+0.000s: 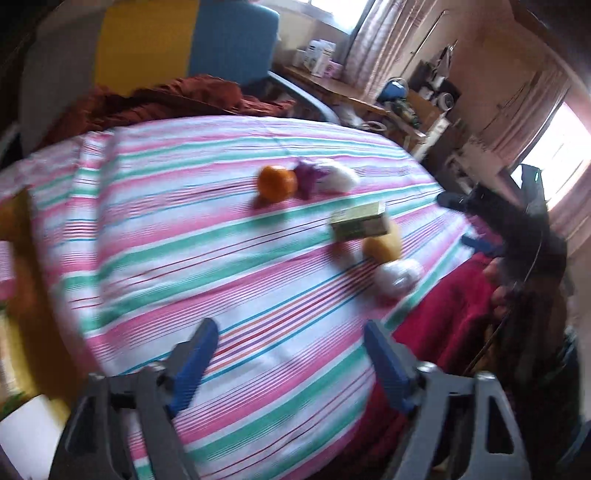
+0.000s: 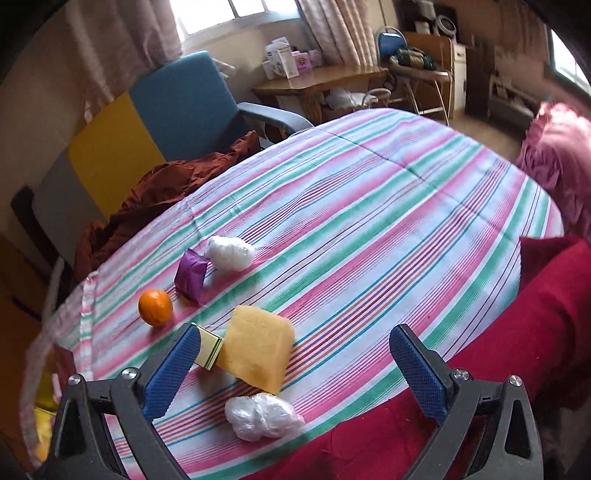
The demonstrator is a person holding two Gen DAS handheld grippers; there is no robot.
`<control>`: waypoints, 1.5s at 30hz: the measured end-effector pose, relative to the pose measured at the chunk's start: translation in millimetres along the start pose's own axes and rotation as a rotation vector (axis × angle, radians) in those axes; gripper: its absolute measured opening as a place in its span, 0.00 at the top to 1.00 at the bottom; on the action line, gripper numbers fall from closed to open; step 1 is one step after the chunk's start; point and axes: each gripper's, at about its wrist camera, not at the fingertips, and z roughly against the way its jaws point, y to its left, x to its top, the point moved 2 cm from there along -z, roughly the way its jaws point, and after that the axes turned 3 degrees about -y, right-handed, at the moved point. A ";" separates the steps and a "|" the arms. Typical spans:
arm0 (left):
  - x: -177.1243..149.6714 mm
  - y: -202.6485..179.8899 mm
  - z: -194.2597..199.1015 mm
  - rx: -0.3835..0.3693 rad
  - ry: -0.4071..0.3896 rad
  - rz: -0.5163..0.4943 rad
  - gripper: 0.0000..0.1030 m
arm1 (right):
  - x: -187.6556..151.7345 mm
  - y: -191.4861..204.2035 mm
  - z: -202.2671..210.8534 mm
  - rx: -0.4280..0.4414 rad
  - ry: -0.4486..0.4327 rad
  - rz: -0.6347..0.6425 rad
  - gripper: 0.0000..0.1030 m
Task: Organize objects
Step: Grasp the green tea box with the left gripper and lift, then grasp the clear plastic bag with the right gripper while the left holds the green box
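Left tongs (image 1: 290, 341) spread wide, empty; right tongs (image 2: 295, 350) spread wide, empty, angled down

A pink, green and white striped bedsheet (image 2: 369, 206) covers the bed. Beside it lies a crumpled rust-brown blanket (image 2: 159, 188), with a blue upholstered armchair (image 2: 184, 103) behind it. A wooden side table (image 2: 317, 81) holding white boxes stands under the curtained window (image 2: 236, 14). A red cloth (image 2: 509, 332) lies at the sheet's near edge.
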 end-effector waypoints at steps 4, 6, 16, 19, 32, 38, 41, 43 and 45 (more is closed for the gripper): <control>22.7 -19.7 -20.0 -0.082 -0.008 -0.004 0.15 | 0.7 -4.5 -0.9 0.037 -0.005 -0.047 0.00; 34.5 -30.0 -31.9 -0.113 -0.008 -0.011 0.12 | 0.7 -4.8 -0.8 0.044 -0.008 -0.054 0.00; 73.9 -52.4 -98.6 -0.190 0.037 -0.024 0.00 | 1.8 -7.2 0.8 0.069 -0.021 -0.073 0.00; 80.5 -51.2 -120.4 -0.213 0.067 0.002 0.00 | 1.7 -7.9 1.3 0.073 -0.024 -0.077 0.00; 86.1 -47.1 -175.3 -0.265 0.143 0.043 0.25 | 1.3 -9.0 1.5 0.073 -0.023 -0.079 0.00; 73.8 -41.6 -145.0 -0.242 0.083 0.017 0.26 | 1.3 -8.9 -0.1 0.064 -0.017 -0.075 0.00; 63.5 -33.9 -121.2 -0.150 0.044 -0.006 0.26 | 1.0 -7.7 -1.3 0.054 -0.010 -0.070 0.00; 51.3 -27.3 -103.0 -0.047 0.023 -0.048 0.26 | 0.7 -7.0 -1.8 0.045 -0.004 -0.066 0.00; 37.5 -21.5 -87.0 0.045 0.000 -0.090 0.26 | 0.6 -6.1 -3.1 0.037 0.002 -0.061 0.00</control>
